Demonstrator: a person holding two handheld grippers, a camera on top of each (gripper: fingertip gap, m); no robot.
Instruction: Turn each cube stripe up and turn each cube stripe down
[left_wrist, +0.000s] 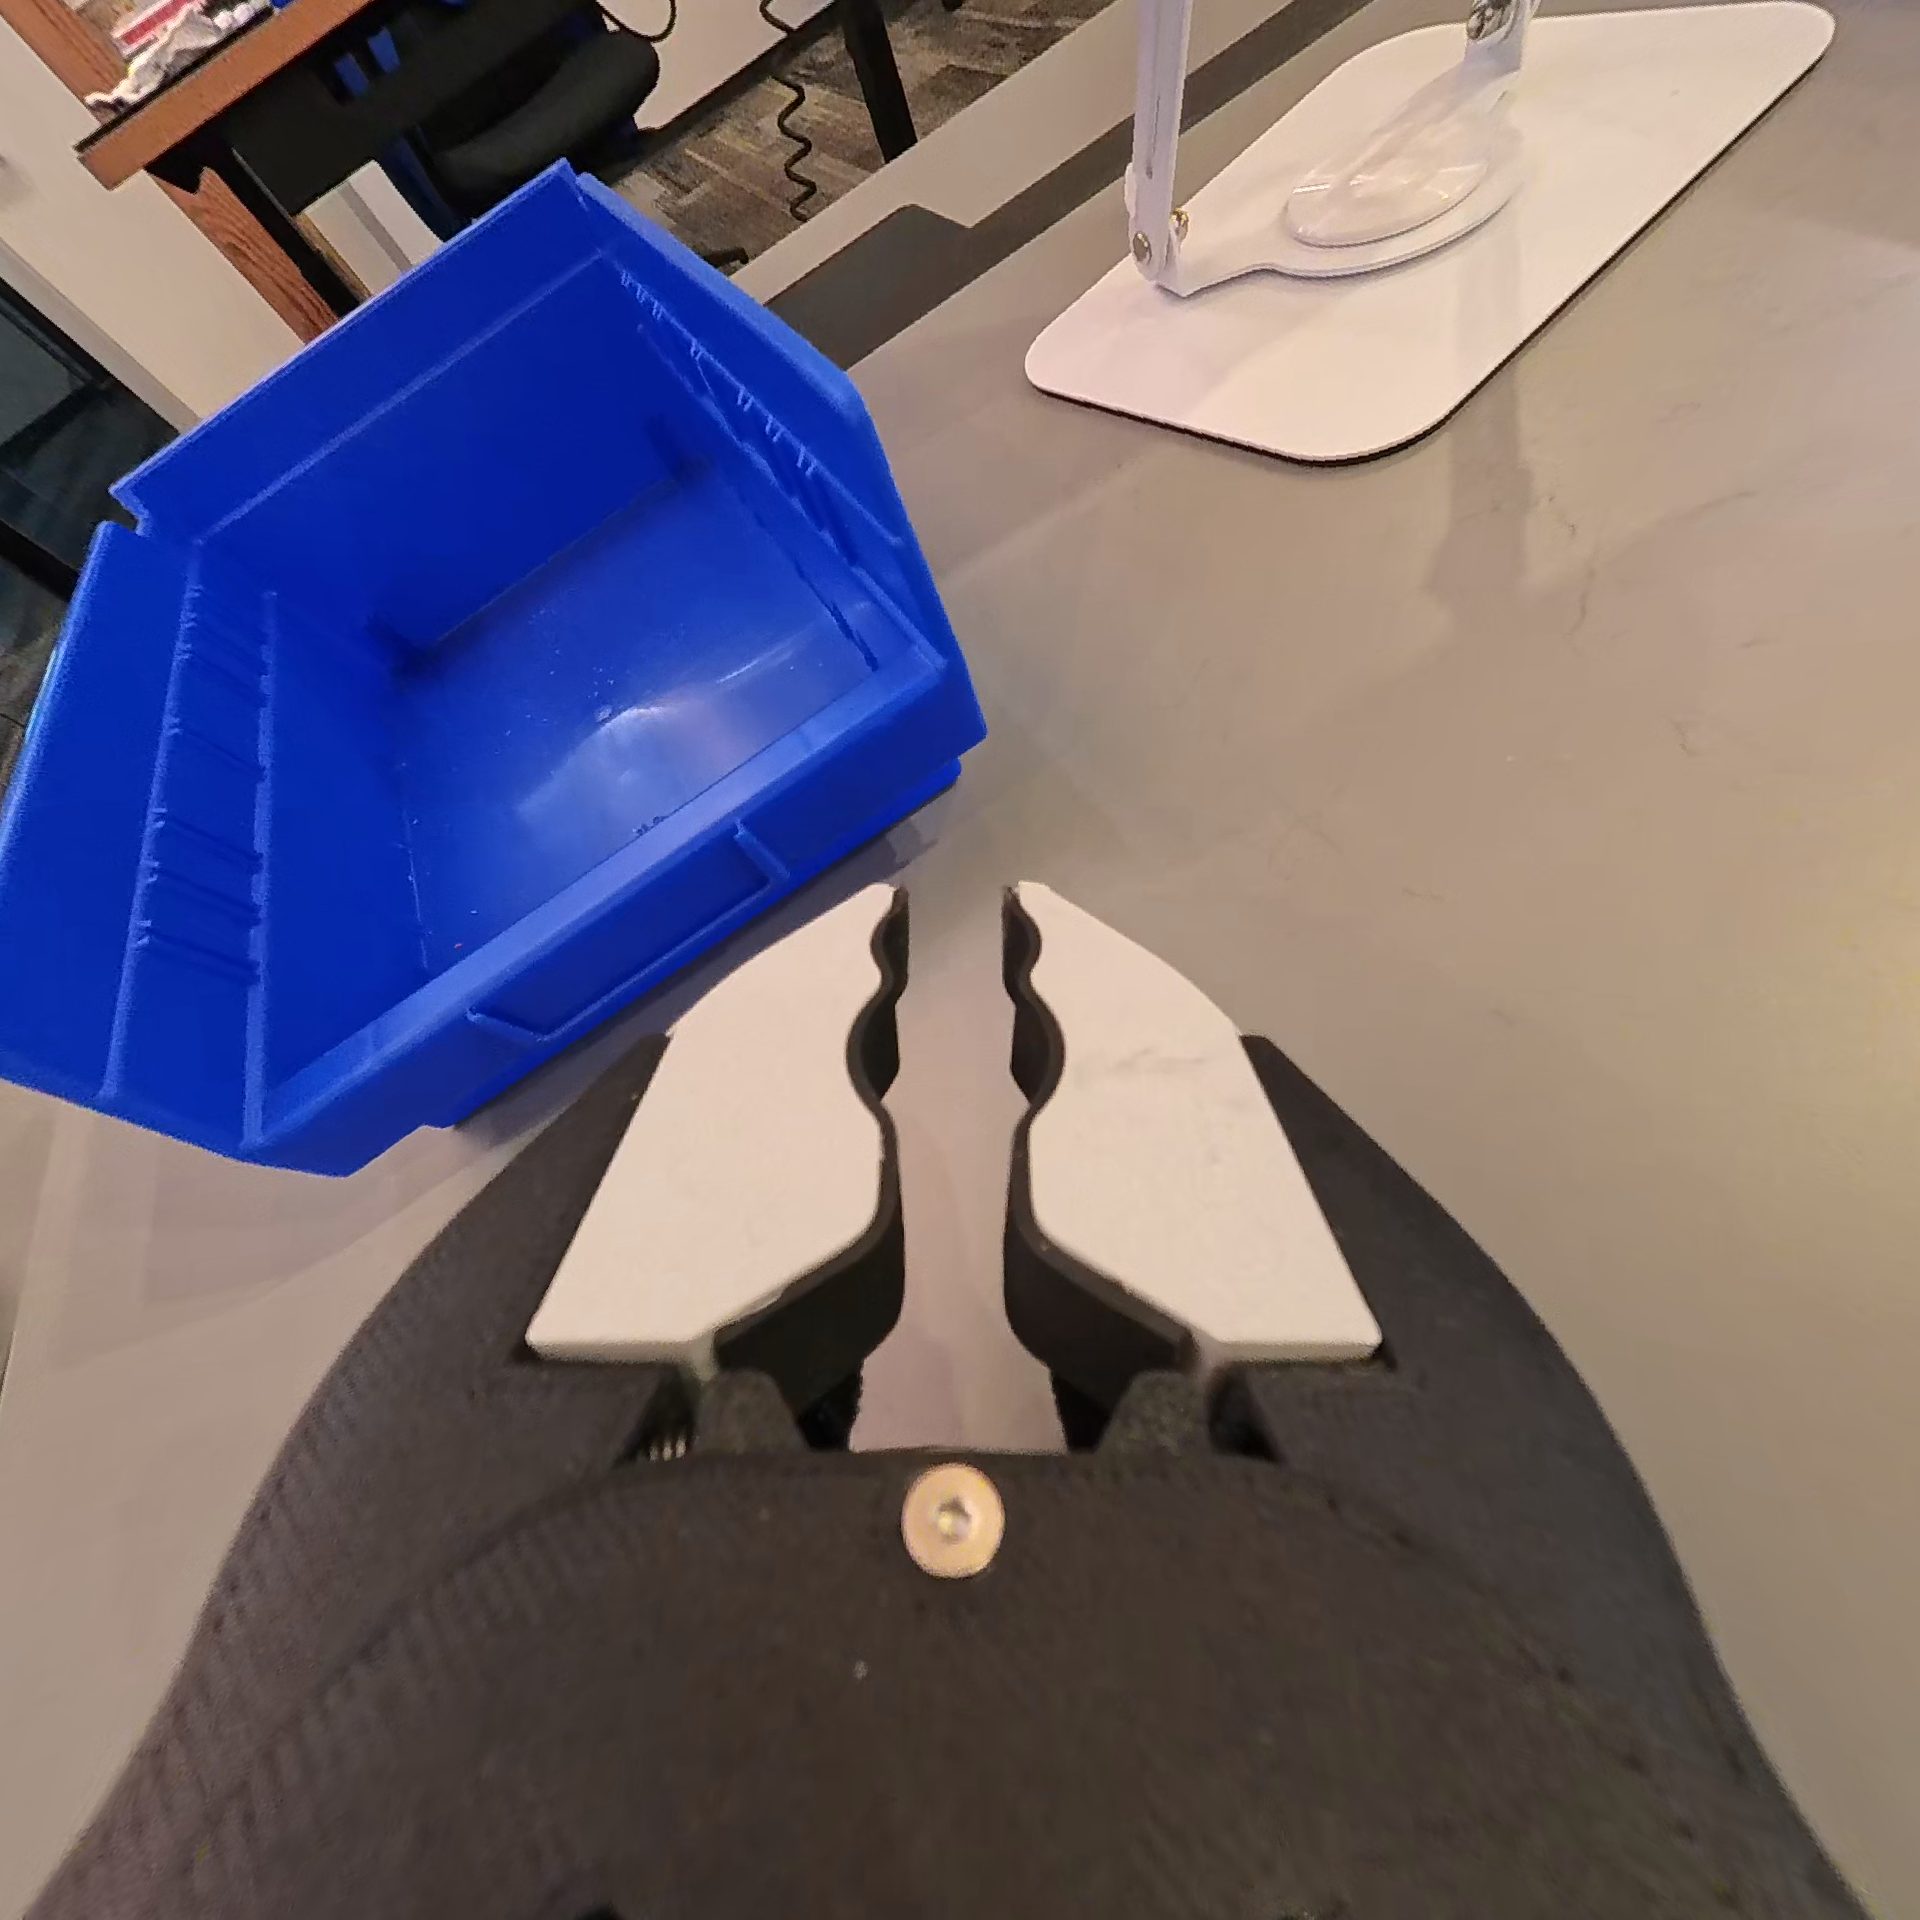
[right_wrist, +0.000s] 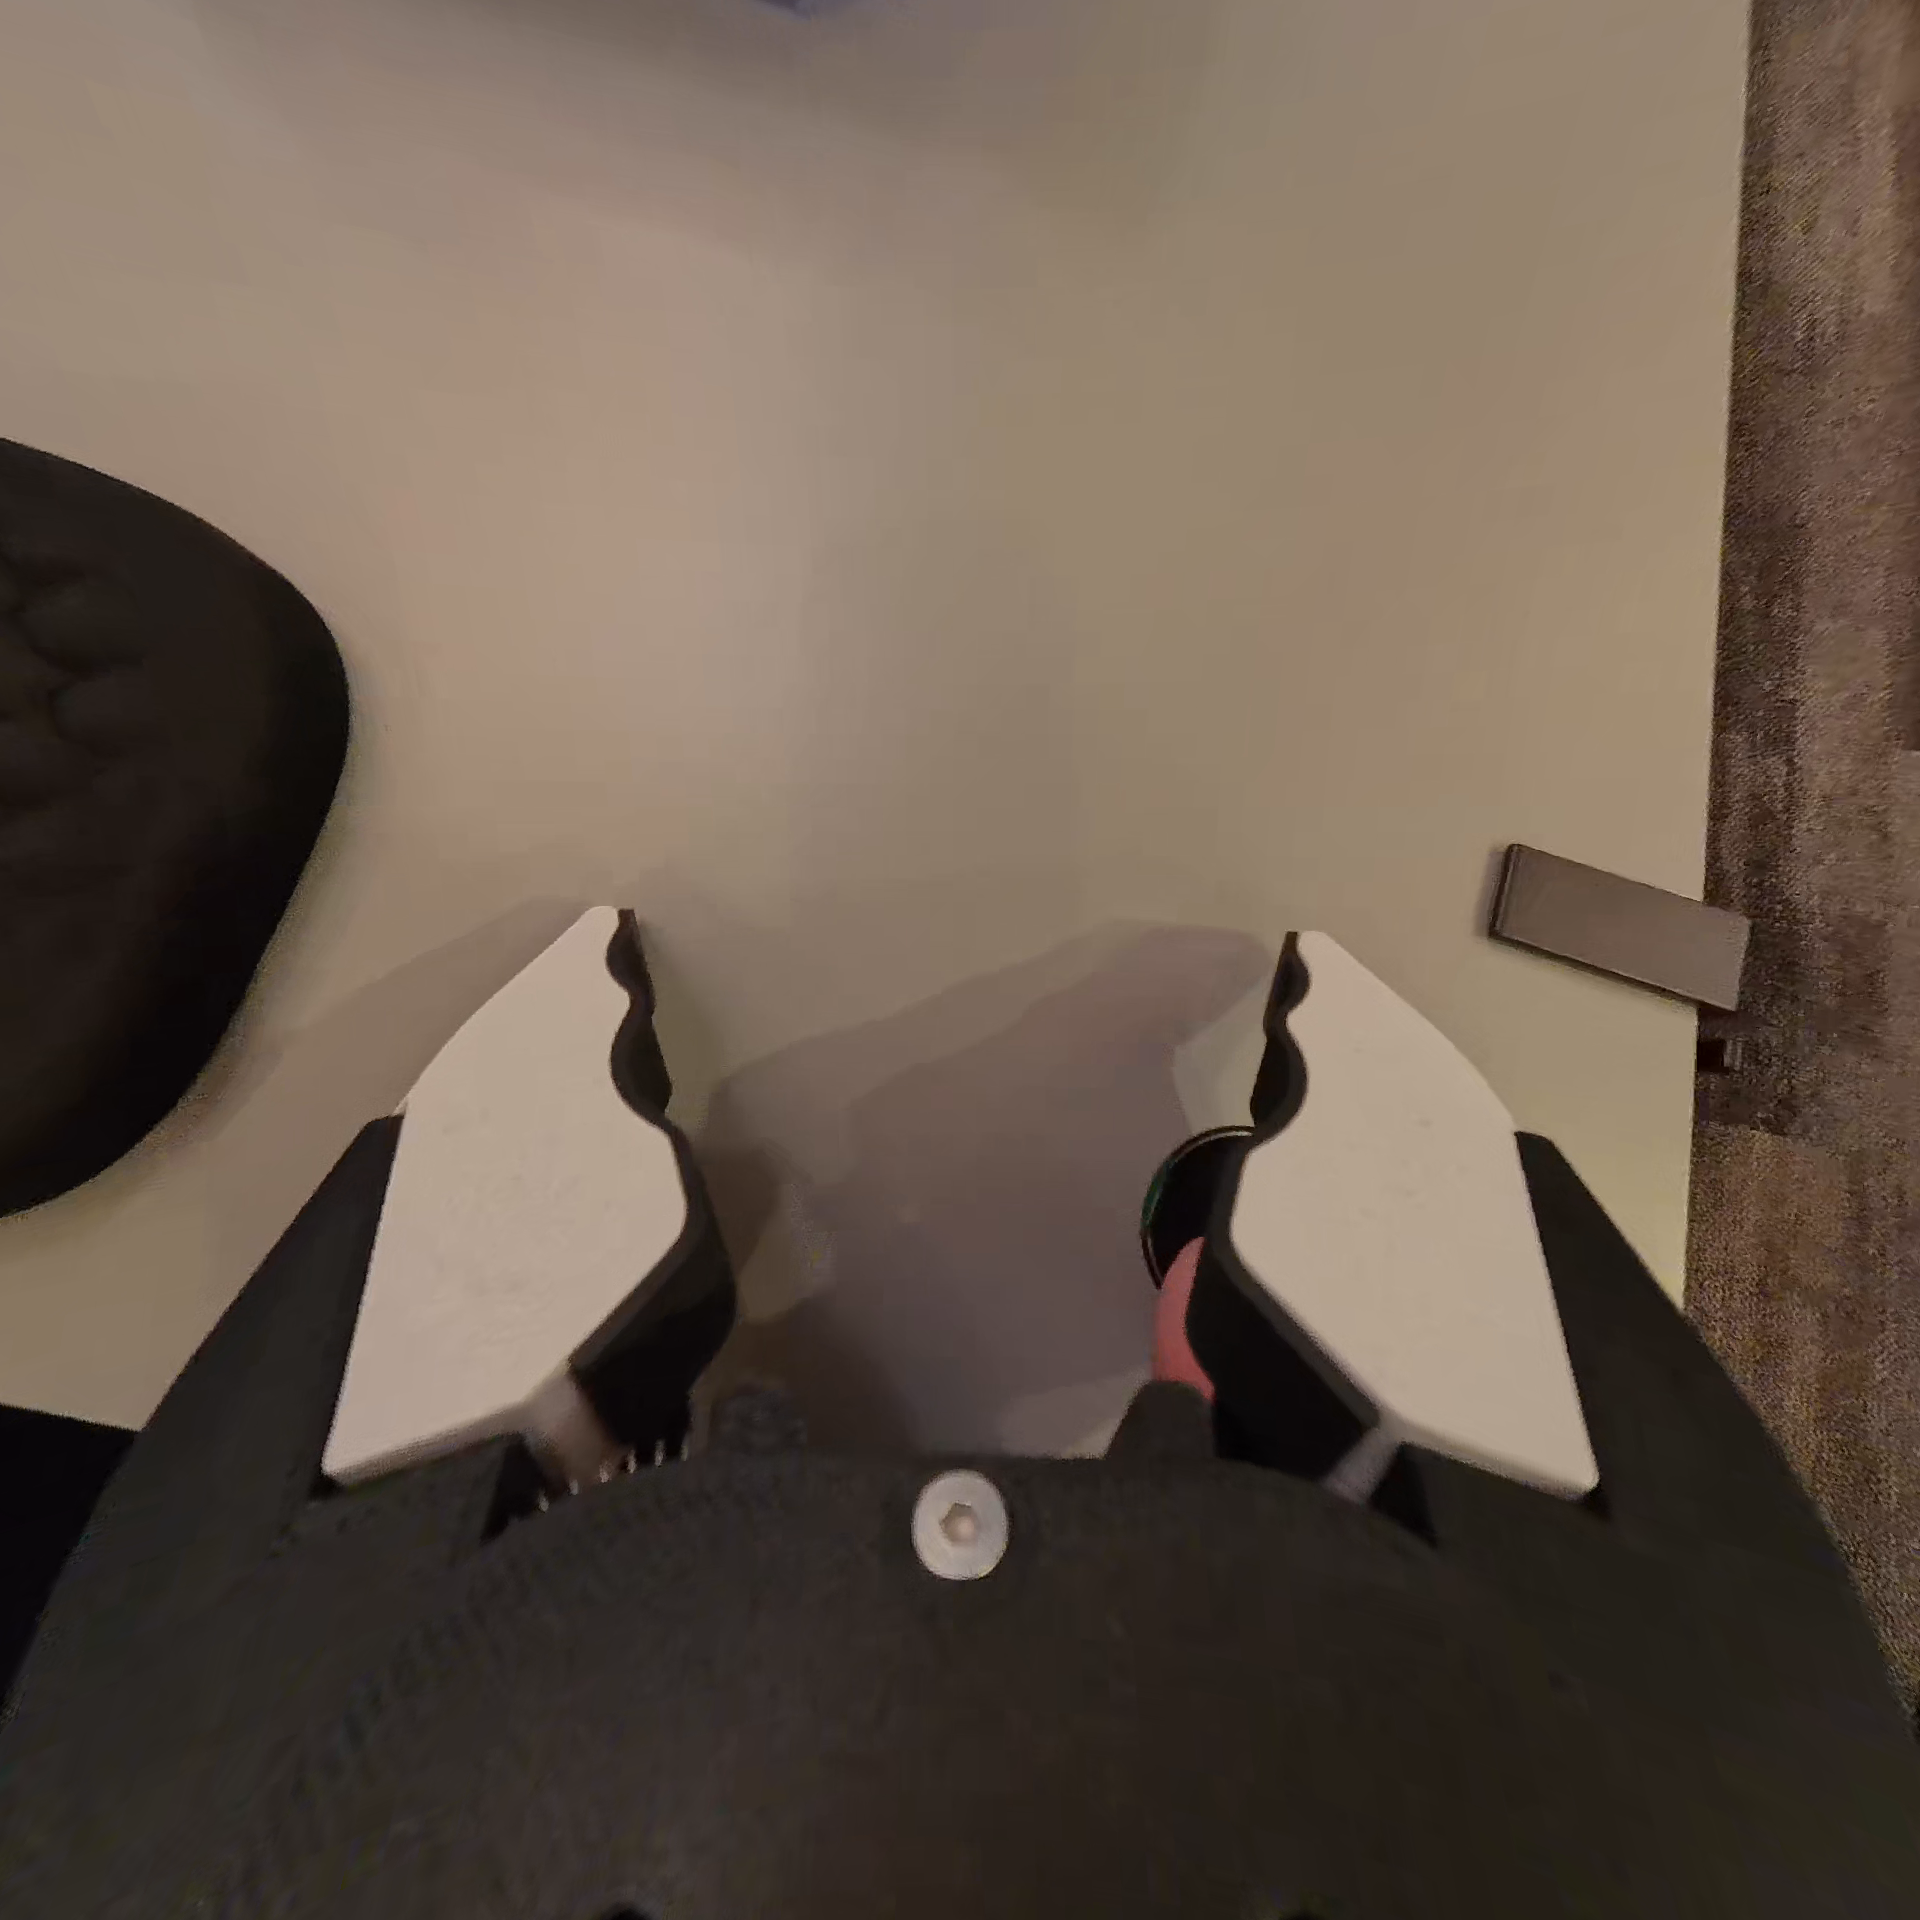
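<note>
Cubes out of sight of both my jaws

Cubes show in neither of my wrist views, so I cannot tell where they lie relative to my fingertips.

My left gripper (left_wrist: 954, 899) hangs over the grey table (left_wrist: 1455, 831) with its jaws narrow. Only a slim strip of bare tabletop shows between the two pads, and they press on nothing. A blue bin (left_wrist: 914, 717) sits just beside and ahead of my left fingertip, tilted in my view, with its near corner close to that tip but apart from it. Its inside shows only blue plastic. Farther off to the right stands a white stand base (left_wrist: 1403, 343).

My right gripper (right_wrist: 958, 925) looks straight down on the pale tabletop (right_wrist: 935, 468) with its jaws wide. Between the pads there is only table and their own shadow. A small pink shape (right_wrist: 1179, 1320) and a dark round part peep out beside my right finger, mostly hidden, and I cannot tell what they are. A dark rounded object (right_wrist: 135, 810) lies well to the left. A grey flat bar (right_wrist: 1621, 925) lies at the table's right edge, with carpet (right_wrist: 1829, 520) beyond it.
</note>
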